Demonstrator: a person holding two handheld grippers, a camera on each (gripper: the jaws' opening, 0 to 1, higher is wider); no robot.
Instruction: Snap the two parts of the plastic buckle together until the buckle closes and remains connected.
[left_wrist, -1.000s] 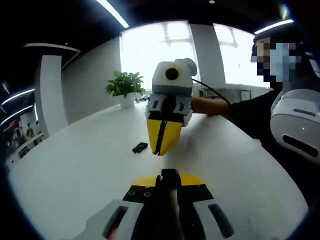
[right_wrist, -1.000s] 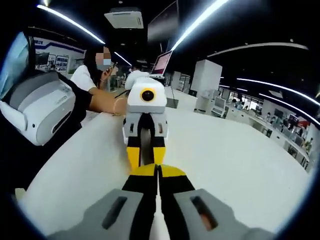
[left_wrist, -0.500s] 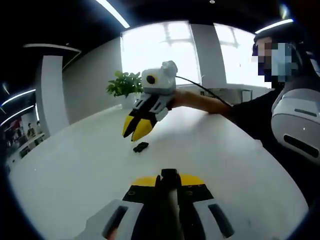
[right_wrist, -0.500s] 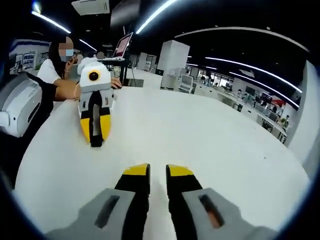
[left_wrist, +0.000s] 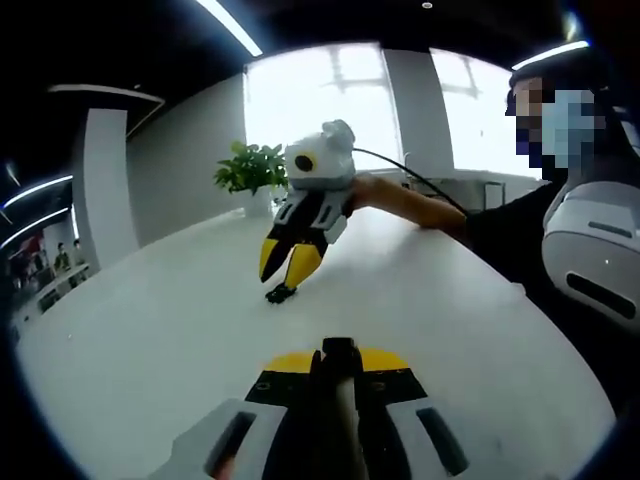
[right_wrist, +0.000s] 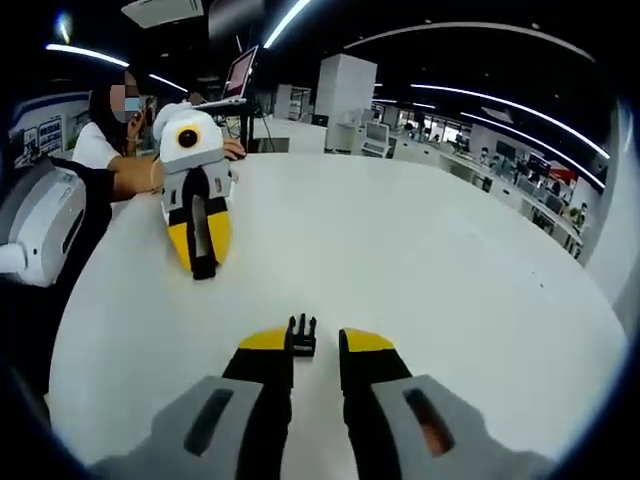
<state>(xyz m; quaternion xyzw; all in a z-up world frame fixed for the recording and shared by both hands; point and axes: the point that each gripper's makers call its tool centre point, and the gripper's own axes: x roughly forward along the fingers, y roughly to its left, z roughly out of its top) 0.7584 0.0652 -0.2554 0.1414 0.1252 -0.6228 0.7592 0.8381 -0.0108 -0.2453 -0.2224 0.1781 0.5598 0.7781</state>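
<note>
While my right gripper (right_wrist: 304, 345) hangs with jaws apart over the small black pronged plastic buckle half (right_wrist: 301, 335) on the white table (right_wrist: 450, 270), my left gripper (left_wrist: 340, 352) is clamped on a dark piece, presumably the mate. Next: grasp it squarely. No containers.

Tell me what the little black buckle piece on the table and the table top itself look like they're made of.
The buckle piece looks like black molded plastic with a dull finish: thin prongs, no glint. It lies between the open jaws of the right gripper. The table looks like a smooth white laminate or painted board with a soft sheen; its exact material can't be told.
</note>
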